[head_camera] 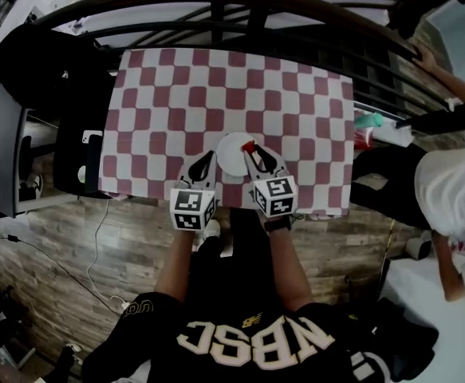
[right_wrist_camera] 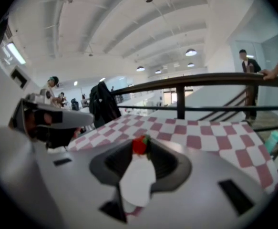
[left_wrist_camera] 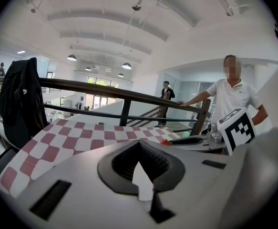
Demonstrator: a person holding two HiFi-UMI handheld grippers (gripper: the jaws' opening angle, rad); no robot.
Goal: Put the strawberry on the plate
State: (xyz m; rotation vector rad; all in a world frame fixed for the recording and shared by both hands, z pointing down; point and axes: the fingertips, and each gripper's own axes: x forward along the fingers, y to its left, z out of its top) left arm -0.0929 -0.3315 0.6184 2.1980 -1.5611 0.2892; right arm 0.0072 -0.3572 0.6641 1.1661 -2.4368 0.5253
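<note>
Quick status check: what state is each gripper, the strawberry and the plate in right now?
Plate: flat on the checkered cloth.
Strawberry: pinched at jaw tips, over the plate's rim.
Left gripper: shut, holding nothing.
Right gripper: shut on the strawberry.

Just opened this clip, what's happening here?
A person holds a gripper in each hand over a table with a red-and-white checked cloth. The right gripper is shut on a small red strawberry at its tips, at the right edge of the round white plate. The left gripper is shut and empty, beside the plate's left edge. The strawberry is not yet released.
</note>
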